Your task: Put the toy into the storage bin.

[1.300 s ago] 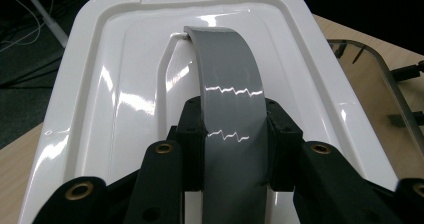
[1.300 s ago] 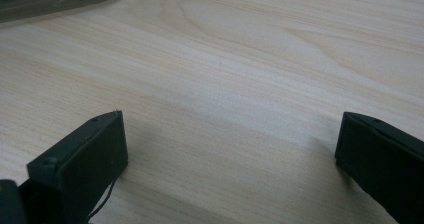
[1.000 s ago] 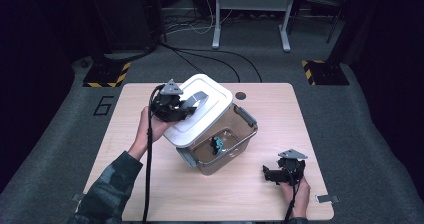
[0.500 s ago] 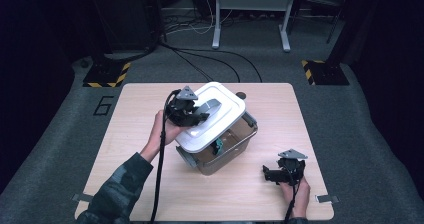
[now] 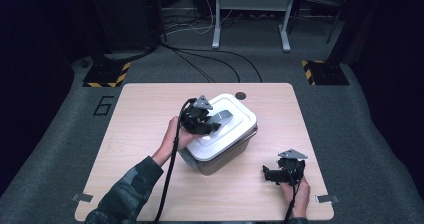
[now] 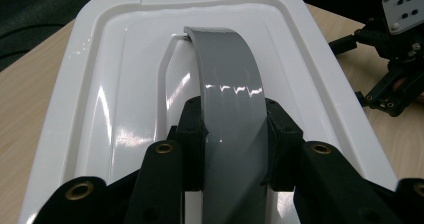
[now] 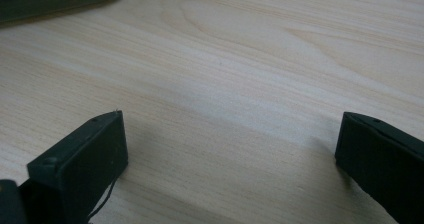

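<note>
Lid (image 5: pixel 227 126) — white plastic, rectangular, with a grey strap handle (image 6: pixel 231 99) arching along its middle. It sits at the centre of the high view, atop a clear storage box (image 5: pixel 220 159) on the wooden table (image 5: pixel 140 119), apparently seated though slightly askew; I cannot tell whether it is pressed home.

Left gripper (image 5: pixel 207 121) — clamped on the grey handle, jaws pinching the strap from both sides, as its own view makes plain.

Right gripper (image 5: pixel 272 175) — lower right of the high view, well apart from the box; jaws wide open, holding nothing, resting low over bare wood.

Step in hand, by my reckoning — setting the lid on the box.

Next move calls for — squaring the lid to the rim, then easing the jaws off the handle without dragging the lid.
</note>
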`<act>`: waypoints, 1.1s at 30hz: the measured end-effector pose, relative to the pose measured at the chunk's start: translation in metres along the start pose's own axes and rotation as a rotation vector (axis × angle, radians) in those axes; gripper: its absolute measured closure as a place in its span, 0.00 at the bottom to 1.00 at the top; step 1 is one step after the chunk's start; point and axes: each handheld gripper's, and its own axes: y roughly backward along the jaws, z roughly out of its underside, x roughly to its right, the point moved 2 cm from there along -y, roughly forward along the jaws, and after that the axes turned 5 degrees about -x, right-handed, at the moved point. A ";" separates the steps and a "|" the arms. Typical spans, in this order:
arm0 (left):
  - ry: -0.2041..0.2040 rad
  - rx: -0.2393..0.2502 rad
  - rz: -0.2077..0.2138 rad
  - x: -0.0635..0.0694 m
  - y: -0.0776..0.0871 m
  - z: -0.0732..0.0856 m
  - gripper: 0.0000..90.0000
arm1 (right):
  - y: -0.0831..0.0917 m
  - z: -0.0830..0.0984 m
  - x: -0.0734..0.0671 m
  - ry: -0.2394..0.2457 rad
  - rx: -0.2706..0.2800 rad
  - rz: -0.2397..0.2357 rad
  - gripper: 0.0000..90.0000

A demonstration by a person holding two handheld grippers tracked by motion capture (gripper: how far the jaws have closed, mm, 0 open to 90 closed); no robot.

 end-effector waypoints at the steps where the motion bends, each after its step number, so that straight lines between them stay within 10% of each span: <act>1: -0.008 -0.005 -0.001 0.000 -0.002 0.000 0.75 | 0.000 0.000 0.000 0.004 -0.002 -0.003 0.00; 33: -0.017 -0.046 -0.038 0.012 -0.013 0.010 0.64 | 0.000 0.000 0.001 0.012 -0.004 -0.007 0.00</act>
